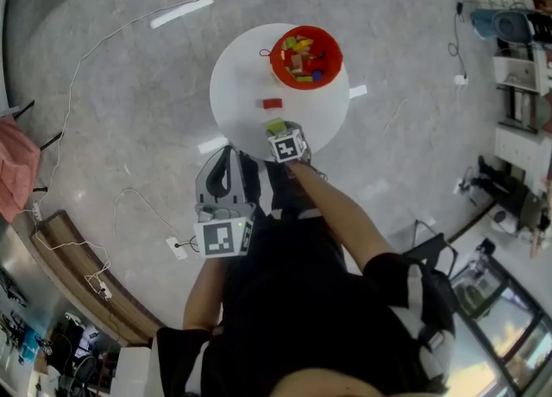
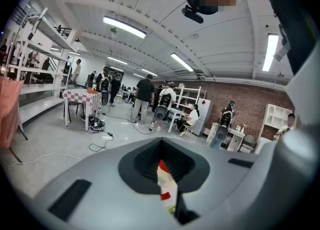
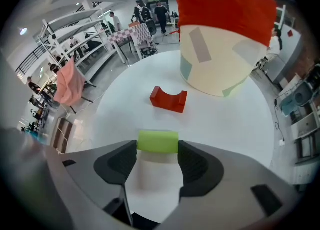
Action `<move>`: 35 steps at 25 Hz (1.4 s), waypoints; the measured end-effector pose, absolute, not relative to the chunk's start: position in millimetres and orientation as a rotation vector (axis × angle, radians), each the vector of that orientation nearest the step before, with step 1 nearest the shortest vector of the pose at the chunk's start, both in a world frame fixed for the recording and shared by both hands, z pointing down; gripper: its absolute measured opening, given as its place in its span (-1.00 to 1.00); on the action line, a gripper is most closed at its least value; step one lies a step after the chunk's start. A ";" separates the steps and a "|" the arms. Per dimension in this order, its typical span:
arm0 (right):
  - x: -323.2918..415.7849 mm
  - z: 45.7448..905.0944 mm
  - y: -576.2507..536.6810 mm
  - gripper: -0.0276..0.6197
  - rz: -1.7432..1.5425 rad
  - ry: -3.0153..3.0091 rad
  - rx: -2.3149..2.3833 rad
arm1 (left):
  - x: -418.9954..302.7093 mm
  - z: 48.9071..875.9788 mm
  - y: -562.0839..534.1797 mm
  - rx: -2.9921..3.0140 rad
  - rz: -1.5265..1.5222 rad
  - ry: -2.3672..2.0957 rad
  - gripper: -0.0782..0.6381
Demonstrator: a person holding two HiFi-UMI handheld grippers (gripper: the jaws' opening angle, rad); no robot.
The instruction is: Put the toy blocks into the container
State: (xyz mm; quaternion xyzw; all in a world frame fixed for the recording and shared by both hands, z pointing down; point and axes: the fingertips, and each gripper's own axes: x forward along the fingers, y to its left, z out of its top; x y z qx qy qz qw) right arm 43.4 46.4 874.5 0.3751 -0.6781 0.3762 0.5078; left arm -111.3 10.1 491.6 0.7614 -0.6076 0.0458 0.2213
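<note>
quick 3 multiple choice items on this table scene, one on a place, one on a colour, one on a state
1. Where is the red block?
A in the container
B on the table
C on the floor

2. Which block sits between the right claw's jaws?
A the blue one
B the green block
C the yellow one

3. How is the container?
A tipped over
B upright and empty
C upright with blocks in it

Answers:
1 B, it lies on the white top near the container.
2 B, the right gripper view shows green between the jaws.
3 C, the head view shows coloured pieces inside.
</note>
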 end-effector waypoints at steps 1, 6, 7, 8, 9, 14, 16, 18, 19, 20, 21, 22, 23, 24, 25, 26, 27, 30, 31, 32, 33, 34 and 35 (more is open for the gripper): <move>45.2 873.8 47.0 -0.12 0.900 -1.632 0.899 | -110.2 491.0 10.0 2.109 0.128 -1.677 -0.80; 50.4 868.9 47.7 -0.13 0.883 -1.635 0.888 | -106.4 478.5 4.1 2.115 0.083 -1.684 -0.80; 47.9 865.5 48.1 -0.13 0.891 -1.647 0.881 | -106.1 478.2 4.0 2.122 0.089 -1.682 -0.80; 44.0 860.5 47.2 -0.13 0.895 -1.669 0.872 | -105.8 478.6 4.0 2.133 0.098 -1.679 -0.80; 39.7 853.2 45.0 -0.13 0.892 -1.699 0.864 | -105.2 478.3 3.7 2.140 0.103 -1.678 -0.80; 28.9 783.8 14.7 -0.13 0.762 -1.878 0.878 | -100.8 462.7 -2.3 2.153 0.054 -1.693 -0.80; 25.1 750.3 -0.7 -0.13 0.726 -1.952 0.896 | -98.9 459.2 -3.5 2.181 0.063 -1.693 -0.80; 24.1 717.4 -16.0 -0.13 0.694 -2.019 0.932 | -97.3 453.6 -4.2 2.196 0.057 -1.695 -0.80; 25.4 701.8 -24.2 -0.13 0.674 -2.048 0.957 | -96.7 450.9 -3.8 2.205 0.057 -1.696 -0.80; 27.9 687.1 -33.0 -0.13 0.654 -2.074 0.985 | -96.1 448.9 -2.8 2.219 0.063 -1.697 -0.80; 31.3 674.1 -42.9 -0.13 0.639 -2.099 1.014 | -95.6 447.2 -2.1 2.233 0.068 -1.698 -0.80; 35.9 663.7 -53.9 -0.13 0.630 -2.122 1.045 | -95.4 445.1 -2.4 2.239 0.068 -1.701 -0.80; 42.6 657.2 -66.1 -0.13 0.625 -2.138 1.079 | -95.4 442.7 -3.6 2.241 0.062 -1.706 -0.80; 51.9 655.5 -78.9 -0.13 0.620 -2.140 1.117 | -95.2 440.1 -5.5 2.242 0.055 -1.712 -0.80; 62.8 657.4 -91.5 -0.13 0.613 -2.131 1.157 | -94.5 437.3 -7.5 2.245 0.049 -1.716 -0.80; 73.5 660.6 -102.8 -0.13 0.607 -2.115 1.193 | -93.2 434.4 -9.0 2.252 0.047 -1.719 -0.80; 82.4 663.4 -112.5 -0.13 0.602 -2.098 1.221 | -91.4 431.3 -9.8 2.260 0.047 -1.720 -0.80; 97.2 672.4 -130.0 -0.13 0.603 -2.044 1.248 | -86.6 424.0 -9.5 2.274 0.041 -1.722 -0.80; 99.0 676.1 -132.5 -0.13 0.612 -2.025 1.245 | -85.9 423.4 -9.1 2.273 0.037 -1.722 -0.80; 99.9 680.7 -134.1 -0.13 0.620 -2.008 1.240 | -85.4 423.6 -8.7 2.268 0.032 -1.720 -0.80; 100.5 686.1 -135.2 -0.13 0.629 -1.992 1.237 | -85.0 424.5 -8.2 2.261 0.029 -1.718 -0.80; 100.6 690.7 -135.7 -0.13 0.638 -1.978 1.235 | -84.2 425.5 -7.8 2.255 0.027 -1.717 -0.80; 100.2 692.5 -135.3 -0.13 0.650 -1.967 1.231 | -82.8 426.3 -7.6 2.252 0.027 -1.716 -0.80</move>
